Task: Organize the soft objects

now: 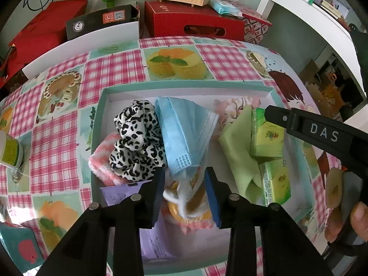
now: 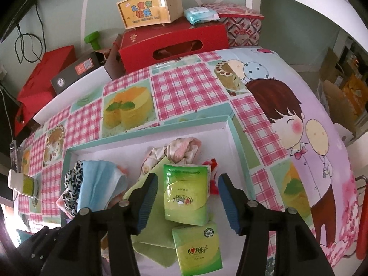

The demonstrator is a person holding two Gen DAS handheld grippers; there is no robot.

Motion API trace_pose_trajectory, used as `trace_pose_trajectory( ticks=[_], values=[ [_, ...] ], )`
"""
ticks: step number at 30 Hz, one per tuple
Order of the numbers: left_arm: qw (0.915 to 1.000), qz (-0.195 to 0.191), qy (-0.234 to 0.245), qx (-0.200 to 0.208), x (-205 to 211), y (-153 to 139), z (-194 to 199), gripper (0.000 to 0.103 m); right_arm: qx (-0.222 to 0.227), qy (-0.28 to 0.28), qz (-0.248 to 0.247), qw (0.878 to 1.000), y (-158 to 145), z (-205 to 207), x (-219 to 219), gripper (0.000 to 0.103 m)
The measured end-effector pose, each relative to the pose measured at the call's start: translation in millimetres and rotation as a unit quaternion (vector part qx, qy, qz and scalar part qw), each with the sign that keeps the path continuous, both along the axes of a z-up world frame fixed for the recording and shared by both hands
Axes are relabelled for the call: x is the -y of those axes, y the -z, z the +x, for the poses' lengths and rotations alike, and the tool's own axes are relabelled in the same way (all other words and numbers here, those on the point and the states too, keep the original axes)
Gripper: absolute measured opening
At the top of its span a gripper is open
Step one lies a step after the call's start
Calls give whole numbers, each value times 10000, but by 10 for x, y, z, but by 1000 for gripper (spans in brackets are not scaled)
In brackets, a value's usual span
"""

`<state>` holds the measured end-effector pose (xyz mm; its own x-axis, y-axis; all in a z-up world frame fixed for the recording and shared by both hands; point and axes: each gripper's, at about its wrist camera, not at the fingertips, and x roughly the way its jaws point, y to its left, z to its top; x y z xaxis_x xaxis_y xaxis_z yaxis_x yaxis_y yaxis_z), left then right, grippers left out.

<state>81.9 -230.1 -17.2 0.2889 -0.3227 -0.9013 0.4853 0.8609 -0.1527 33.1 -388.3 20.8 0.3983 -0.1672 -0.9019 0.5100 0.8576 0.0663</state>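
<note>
Soft items sit gathered in a teal-rimmed tray (image 1: 101, 124) under two released grippers.

The left gripper (image 1: 185, 195) hangs unclenched over a white-and-yellow soft piece (image 1: 184, 197), pads clear of it; ahead lie a blue face mask (image 1: 184, 128) and, beside it, a leopard-print scrunchie (image 1: 135, 142). The right gripper (image 2: 187, 203) straddles the upper tissue pack (image 2: 186, 195) without touching, a green cloth (image 2: 149, 237) beneath.
</note>
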Motion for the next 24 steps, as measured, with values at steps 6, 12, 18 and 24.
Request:
trace_pose_trajectory(
  ticks=[6, 12, 18, 24],
  values=[
    [9997, -55, -187, 158, -133, -195, -52, 73, 52, -71, -80, 9999, -70, -22, -70, 59],
    [9974, -276, -518, 423, -391, -368, -78, 87, 59, -263, -185, 9995, -117, -30, -211, 68],
    [9909, -292, -1164, 614, -741, -350, -41, 95, 59, -373, -245, 9990, -104, -108, -343, 88],
    [9829, -330, -1687, 656, -1057, -274, -80, 100, -25, -471, -205, 9987, -44, -258, -496, 89]
  ],
)
